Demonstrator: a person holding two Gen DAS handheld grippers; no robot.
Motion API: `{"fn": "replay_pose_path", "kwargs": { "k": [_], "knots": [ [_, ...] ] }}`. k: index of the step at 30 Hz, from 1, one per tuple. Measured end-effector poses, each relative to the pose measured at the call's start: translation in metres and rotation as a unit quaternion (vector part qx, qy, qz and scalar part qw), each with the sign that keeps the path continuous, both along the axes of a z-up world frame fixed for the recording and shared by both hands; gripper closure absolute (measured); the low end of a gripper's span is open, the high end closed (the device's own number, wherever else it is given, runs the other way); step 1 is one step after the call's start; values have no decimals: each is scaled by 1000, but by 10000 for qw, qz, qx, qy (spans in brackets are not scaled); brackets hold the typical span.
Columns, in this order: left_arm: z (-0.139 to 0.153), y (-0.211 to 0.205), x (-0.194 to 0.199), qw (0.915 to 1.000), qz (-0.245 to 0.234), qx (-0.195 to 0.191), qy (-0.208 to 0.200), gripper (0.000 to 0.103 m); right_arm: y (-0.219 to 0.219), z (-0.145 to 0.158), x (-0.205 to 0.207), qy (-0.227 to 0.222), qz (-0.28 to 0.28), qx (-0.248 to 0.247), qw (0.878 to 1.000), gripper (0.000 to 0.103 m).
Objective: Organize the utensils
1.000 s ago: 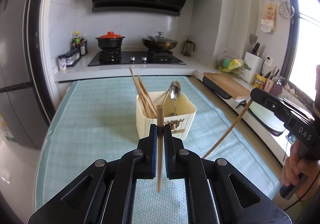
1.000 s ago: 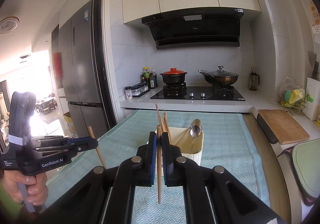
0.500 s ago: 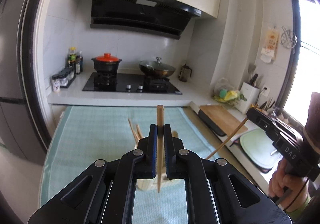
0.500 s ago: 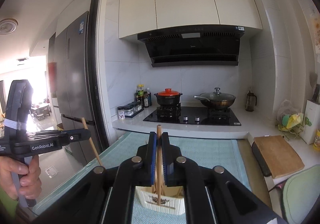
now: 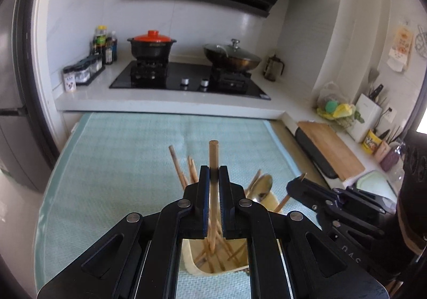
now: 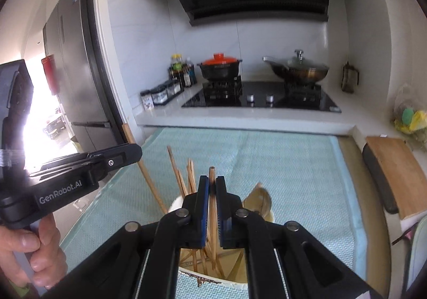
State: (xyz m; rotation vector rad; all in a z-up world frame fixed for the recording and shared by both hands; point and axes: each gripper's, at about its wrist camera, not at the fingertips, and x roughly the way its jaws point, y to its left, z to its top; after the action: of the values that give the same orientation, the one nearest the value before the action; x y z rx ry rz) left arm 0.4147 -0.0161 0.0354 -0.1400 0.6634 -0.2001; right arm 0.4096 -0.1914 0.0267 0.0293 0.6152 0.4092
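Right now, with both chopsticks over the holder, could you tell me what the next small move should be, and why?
Probably lower both and let go. The left hand-held gripper and the right hand-held gripper each clamp a chopstick upright over the cream utensil holder, tips already inside it among the others.

Table [image 5: 276, 127]: covered almost edge to edge by a pale green woven cloth [image 5: 120, 165], with a bare tan strip along the far right side. On the cloth: one cream utensil holder [image 5: 269, 201], directly below and just ahead of the gripper tips, standing upright. Far edge butts against a white counter [image 5: 160, 104].
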Motion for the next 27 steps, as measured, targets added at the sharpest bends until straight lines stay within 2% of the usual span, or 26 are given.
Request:
{"fn": "replay_pose_path", "kwargs": {
  "k": [2,3,4,5,6,7,8,10,14,17,20,22,27],
  "knots": [
    [-10,-1,1,9999,53,105,120,92,-2,-17,13,262,-21,130,9996,95],
    [-11,0,-2,9998,49,130,126,79,-4,-21,14,287,-71,165,9994,91],
    [-10,2,-8,9998,60,178,66,61,-8,-22,14,252,-148,196,9994,77],
    [-7,3,-16,9996,91,261,-46,51,-13,-20,11,173,-204,276,9993,58],
    [-3,5,-27,9990,132,362,-208,35,-19,-16,6,77,-255,367,9990,51],
    [2,7,-39,9981,172,452,-386,25,-26,-12,-1,-44,-323,420,9986,46],
    [6,10,-50,9970,201,524,-542,21,-31,-7,-9,-159,-377,417,9983,46],
    [13,13,-75,9944,285,634,-800,2,-38,2,-27,-369,-419,323,9979,45],
    [15,8,-127,9847,520,1086,-1257,0,-51,12,-80,-823,-534,230,9949,24],
    [7,2,-162,9833,554,1204,-1250,0,-54,16,-124,-1083,-672,175,9917,21],
    [-12,-4,-186,9897,369,1128,-804,0,-51,15,-168,-1329,-736,45,9884,18],
    [-20,-5,-202,9901,493,1069,-766,0,-45,13,-194,-1486,-738,-99,9861,16],
    [-22,-8,-228,9888,679,1115,-726,0,-32,3,-237,-1426,-671,-437,9865,15]
  ]
}}
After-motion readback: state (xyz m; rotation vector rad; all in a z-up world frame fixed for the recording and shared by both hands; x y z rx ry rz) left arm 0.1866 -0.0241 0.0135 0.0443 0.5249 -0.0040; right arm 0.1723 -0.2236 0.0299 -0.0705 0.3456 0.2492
